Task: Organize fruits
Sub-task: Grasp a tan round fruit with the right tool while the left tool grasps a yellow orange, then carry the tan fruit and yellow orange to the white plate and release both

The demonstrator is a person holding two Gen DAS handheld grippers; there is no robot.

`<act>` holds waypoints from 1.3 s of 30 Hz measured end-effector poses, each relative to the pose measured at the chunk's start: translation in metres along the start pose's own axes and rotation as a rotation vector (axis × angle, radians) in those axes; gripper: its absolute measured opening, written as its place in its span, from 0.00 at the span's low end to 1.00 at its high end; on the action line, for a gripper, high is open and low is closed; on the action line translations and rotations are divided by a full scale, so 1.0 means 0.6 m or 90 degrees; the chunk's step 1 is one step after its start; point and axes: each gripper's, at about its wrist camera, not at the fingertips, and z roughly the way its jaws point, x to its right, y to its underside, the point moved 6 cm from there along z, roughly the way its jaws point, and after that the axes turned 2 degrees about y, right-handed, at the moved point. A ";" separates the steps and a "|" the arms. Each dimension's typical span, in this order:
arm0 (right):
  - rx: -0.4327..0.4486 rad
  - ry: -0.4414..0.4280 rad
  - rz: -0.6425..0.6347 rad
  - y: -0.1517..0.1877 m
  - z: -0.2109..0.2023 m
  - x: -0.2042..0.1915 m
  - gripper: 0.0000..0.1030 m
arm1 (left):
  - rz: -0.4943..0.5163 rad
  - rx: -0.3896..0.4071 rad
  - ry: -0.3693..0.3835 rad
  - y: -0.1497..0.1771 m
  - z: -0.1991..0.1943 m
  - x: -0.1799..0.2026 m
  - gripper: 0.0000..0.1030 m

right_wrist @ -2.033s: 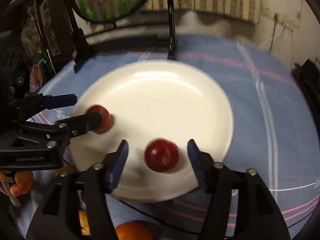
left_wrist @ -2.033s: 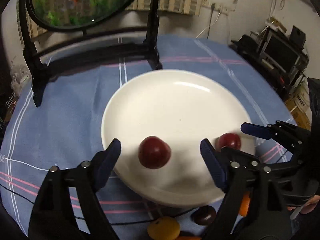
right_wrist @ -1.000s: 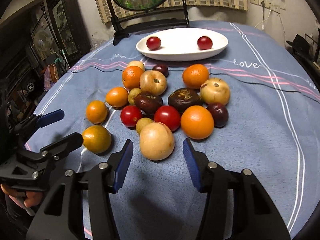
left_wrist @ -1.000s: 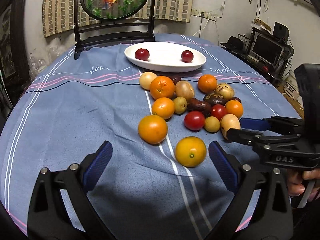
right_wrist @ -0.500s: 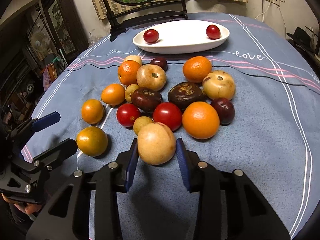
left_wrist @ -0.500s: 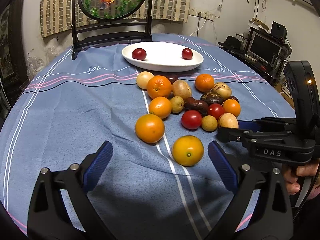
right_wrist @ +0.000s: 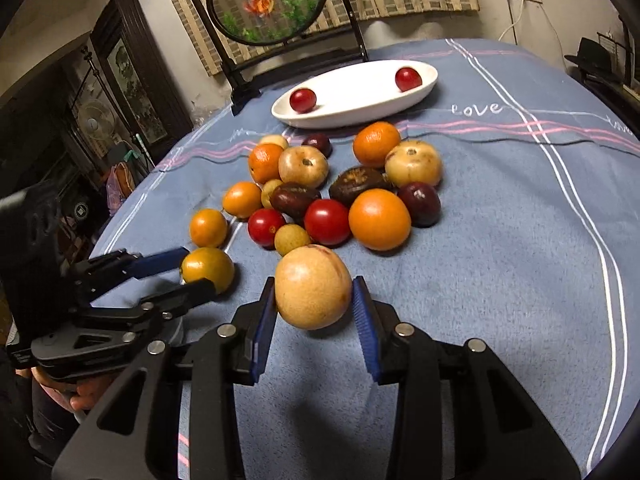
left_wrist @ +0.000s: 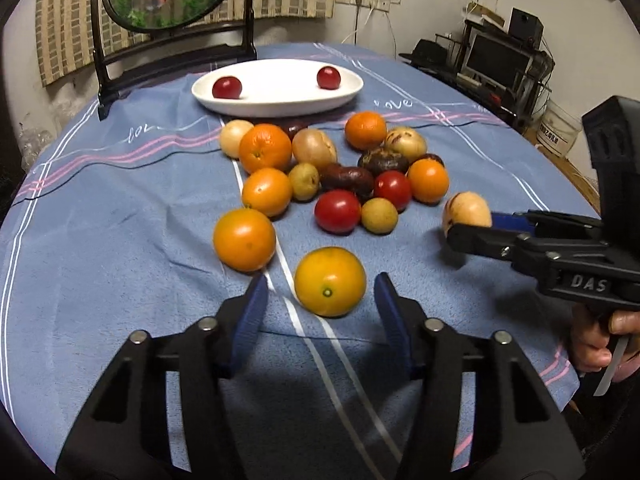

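The right hand-held gripper [right_wrist: 314, 320] is clenched on a pale tan fruit [right_wrist: 313, 287], one blue pad against each side, and from the shadow under it the fruit looks just clear of the blue cloth-covered surface [right_wrist: 500, 240]. The left hand-held gripper [left_wrist: 320, 312] is released, its jaws standing either side of a yellow-orange fruit [left_wrist: 330, 281] without touching it; that fruit sits on the cloth at the near edge of the pile.

To my eye the step in hand is carrying the tan fruit to the white plate [right_wrist: 360, 98] at the far end, where two red fruits [right_wrist: 303, 100] already lie well apart. The grip is across the widest part, which is good for a round, smooth thing; I would keep the squeeze steady and lift higher before travelling. The left side should close on the middle of its fruit, not the near face, or it may squirt forward.

The main obstacle is the heap itself: oranges, red tomatoes [right_wrist: 327, 222], dark purple fruits [right_wrist: 420, 204] and small yellow ones lie touching one another directly between the gripper and the plate, so a low path could knock them rolling. Behind the plate stands a dark-framed round screen [right_wrist: 268, 0] on feet, close enough to bump on an overshoot. The two grippers are also near each other.
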 end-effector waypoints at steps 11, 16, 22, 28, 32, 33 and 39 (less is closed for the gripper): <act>0.011 -0.023 0.004 0.000 -0.007 0.000 0.37 | 0.017 0.017 -0.023 -0.010 -0.004 0.007 0.50; 0.015 -0.034 0.011 0.000 -0.009 0.001 0.37 | 0.025 -0.035 -0.023 -0.005 0.023 0.010 0.46; 0.015 -0.037 0.017 -0.001 -0.010 0.004 0.37 | 0.016 -0.057 -0.013 0.001 0.034 0.010 0.38; 0.000 -0.048 0.015 -0.004 -0.008 0.003 0.37 | 0.006 -0.053 0.002 -0.005 0.028 0.006 0.38; -0.002 -0.058 0.008 -0.032 -0.020 0.004 0.37 | -0.008 -0.033 0.030 -0.041 0.006 -0.006 0.38; 0.013 -0.059 0.003 -0.052 -0.031 0.005 0.37 | -0.017 -0.027 0.043 -0.059 -0.001 -0.013 0.38; 0.105 -0.030 -0.025 -0.196 -0.065 0.008 0.37 | -0.007 0.016 0.045 -0.206 -0.015 -0.050 0.38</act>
